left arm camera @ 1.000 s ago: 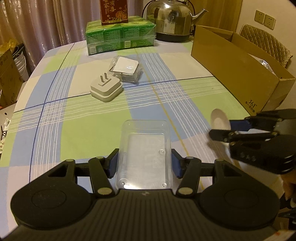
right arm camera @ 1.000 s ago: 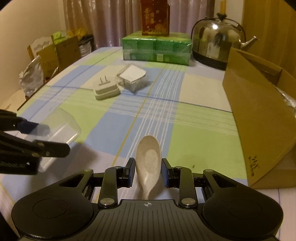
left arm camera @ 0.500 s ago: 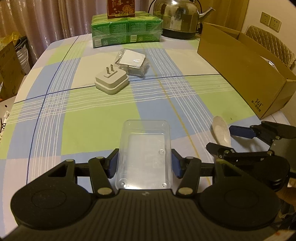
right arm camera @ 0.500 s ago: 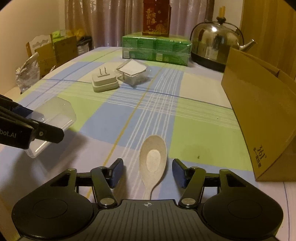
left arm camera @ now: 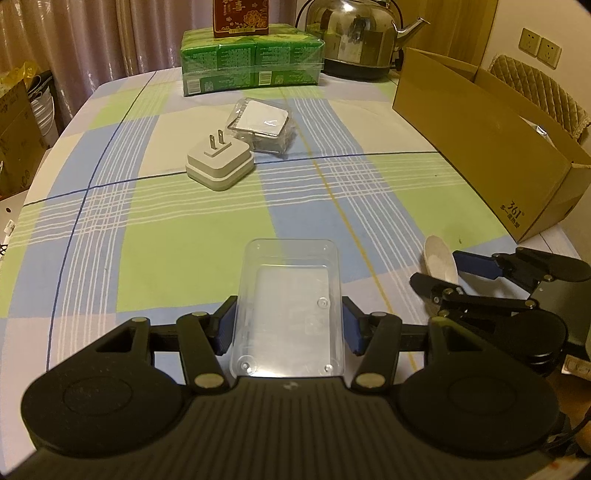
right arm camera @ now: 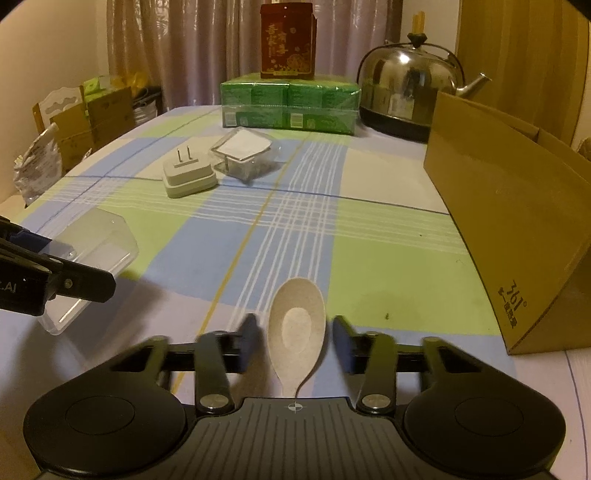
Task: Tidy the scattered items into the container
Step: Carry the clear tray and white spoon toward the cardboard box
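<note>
Fingers (left arm camera: 226, 325) of the left gripper (left arm camera: 288, 325) clamp a clear plastic container (left arm camera: 290, 302); the right gripper (right arm camera: 295, 341) is spread, its fingers apart from a beige spoon (right arm camera: 296, 328).
The spoon lies on the checked counter (right arm camera: 388, 258) near its front edge, between those fingers. Toward the far edge sit a white plug adapter (left arm camera: 220, 166) and a small clear box (left arm camera: 260, 125); a cardboard box (left arm camera: 491, 147) stands along the right edge.

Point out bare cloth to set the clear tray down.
Free: the wide stretch between the tray, the plug adapter and the cardboard box. Crowded: far end, around the green packs and kettle.
</note>
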The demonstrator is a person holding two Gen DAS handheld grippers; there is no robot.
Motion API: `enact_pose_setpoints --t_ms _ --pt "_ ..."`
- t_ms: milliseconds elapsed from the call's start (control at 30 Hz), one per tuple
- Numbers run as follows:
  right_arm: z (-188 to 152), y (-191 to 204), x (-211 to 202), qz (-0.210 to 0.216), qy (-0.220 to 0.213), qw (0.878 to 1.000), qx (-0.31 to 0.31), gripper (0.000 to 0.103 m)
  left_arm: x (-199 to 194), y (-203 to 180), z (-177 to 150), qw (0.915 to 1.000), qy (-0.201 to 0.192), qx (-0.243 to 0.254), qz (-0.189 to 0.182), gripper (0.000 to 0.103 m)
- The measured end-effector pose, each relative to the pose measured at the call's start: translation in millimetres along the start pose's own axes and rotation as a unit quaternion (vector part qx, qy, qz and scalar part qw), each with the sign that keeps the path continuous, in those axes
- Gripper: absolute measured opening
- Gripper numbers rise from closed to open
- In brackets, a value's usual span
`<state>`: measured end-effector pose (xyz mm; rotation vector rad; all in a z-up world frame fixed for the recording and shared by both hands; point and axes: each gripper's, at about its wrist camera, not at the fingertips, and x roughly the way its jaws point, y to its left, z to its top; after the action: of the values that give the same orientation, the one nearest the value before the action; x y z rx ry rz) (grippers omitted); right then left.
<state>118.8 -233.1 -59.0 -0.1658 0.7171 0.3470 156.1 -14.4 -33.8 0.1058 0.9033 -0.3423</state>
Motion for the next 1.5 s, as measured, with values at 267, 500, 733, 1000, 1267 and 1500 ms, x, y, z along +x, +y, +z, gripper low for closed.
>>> enact_pose_setpoints --t_ms 267,500,733,1000,1267,1500 --pt "7 -9 -13 0.017 -0.004 1.0 0.017 0.03 -3 0 2 1.0 -0.005 0.001 0.002 0.052" --pt "21 -15 -38 0.019 -0.028 0.999 0.023 0.03 -14 -8 6 0.9998 -0.016 0.007 0.0 0.052" --pt "33 -18 -62 0.016 -0.048 0.998 0.023 0.03 -33 -19 11 0.9993 -0.033 0.015 0.0 0.052" --pt "35 -26 -87 0.008 -0.066 0.997 0.028 0.03 -54 -31 14 0.9986 -0.047 0.024 0.003 0.052" --pt "38 -31 -111 0.003 -0.083 0.996 0.03 0.03 -70 -43 8 0.9982 -0.054 0.026 0.001 0.052" --pt "38 -38 -126 -0.004 -0.094 0.995 0.032 0.03 -81 -55 6 0.9978 -0.059 0.03 -0.004 0.052"
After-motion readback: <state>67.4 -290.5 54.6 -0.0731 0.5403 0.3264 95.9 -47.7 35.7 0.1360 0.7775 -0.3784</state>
